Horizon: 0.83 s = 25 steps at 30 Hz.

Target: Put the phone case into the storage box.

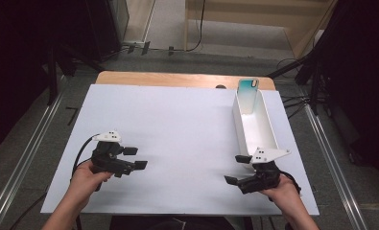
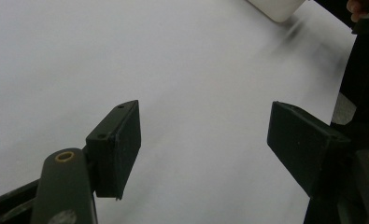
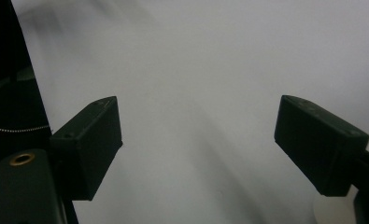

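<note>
My left gripper (image 1: 135, 157) rests low over the white sheet (image 1: 177, 139) at the front left, jaws apart and pointing right, with nothing between them (image 2: 203, 140). My right gripper (image 1: 237, 169) sits at the front right, jaws apart and pointing left, also with bare sheet between them (image 3: 198, 144). A long white bin (image 1: 268, 139) stands just behind the right gripper along the sheet's right side. A teal phone case (image 1: 248, 91) leans upright at the bin's far end. A corner of the bin (image 2: 278, 7) appears at the top of the left gripper view.
The white sheet covers a wooden table (image 1: 177, 79) whose far edge shows beyond it. Dark stands and cables (image 1: 316, 62) flank the table on the floor. A person's sleeve and hand (image 2: 359, 56) show at the right of the left gripper view.
</note>
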{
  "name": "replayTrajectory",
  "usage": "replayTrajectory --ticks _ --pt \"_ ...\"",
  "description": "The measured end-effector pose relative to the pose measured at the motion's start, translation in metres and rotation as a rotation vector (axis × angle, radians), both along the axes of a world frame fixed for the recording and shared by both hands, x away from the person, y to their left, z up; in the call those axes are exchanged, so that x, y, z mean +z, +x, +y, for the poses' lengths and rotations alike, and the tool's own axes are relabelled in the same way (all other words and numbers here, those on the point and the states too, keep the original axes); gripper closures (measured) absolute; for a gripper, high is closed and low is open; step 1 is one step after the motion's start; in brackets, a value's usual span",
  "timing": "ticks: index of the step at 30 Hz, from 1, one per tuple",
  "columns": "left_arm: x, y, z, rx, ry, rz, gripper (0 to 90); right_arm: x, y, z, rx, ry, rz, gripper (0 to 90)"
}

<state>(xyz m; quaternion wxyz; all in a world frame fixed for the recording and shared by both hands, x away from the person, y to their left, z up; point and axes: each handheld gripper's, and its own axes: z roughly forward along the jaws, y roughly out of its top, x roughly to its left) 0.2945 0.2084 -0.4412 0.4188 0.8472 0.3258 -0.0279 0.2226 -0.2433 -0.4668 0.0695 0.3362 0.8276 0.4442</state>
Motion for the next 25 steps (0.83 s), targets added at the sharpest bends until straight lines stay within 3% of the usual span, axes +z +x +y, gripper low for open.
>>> replayTrajectory --ticks 4,21,23,24,25 --pt "-0.0002 0.0003 0.0002 0.0 0.002 0.001 25.8 -0.0028 -0.0027 -0.0027 -0.006 -0.001 0.018 14.1" --pt "0.0001 -0.0002 0.0001 0.001 0.0 0.003 25.8 -0.0038 -0.0031 -0.0029 -0.005 -0.018 0.01 14.5" --pt "0.0003 -0.0002 0.0001 -0.002 -0.002 0.003 25.8 -0.0033 -0.0027 -0.0025 -0.011 -0.021 0.02 14.4" --pt "0.0002 -0.0001 0.0001 -0.002 -0.002 0.001 25.8 -0.0029 -0.0025 -0.0016 -0.017 -0.01 0.046 14.4" --pt "0.0003 0.0001 0.0003 -0.001 0.001 -0.001 25.8 -0.0026 -0.0024 0.0003 -0.028 -0.005 0.103 14.4"
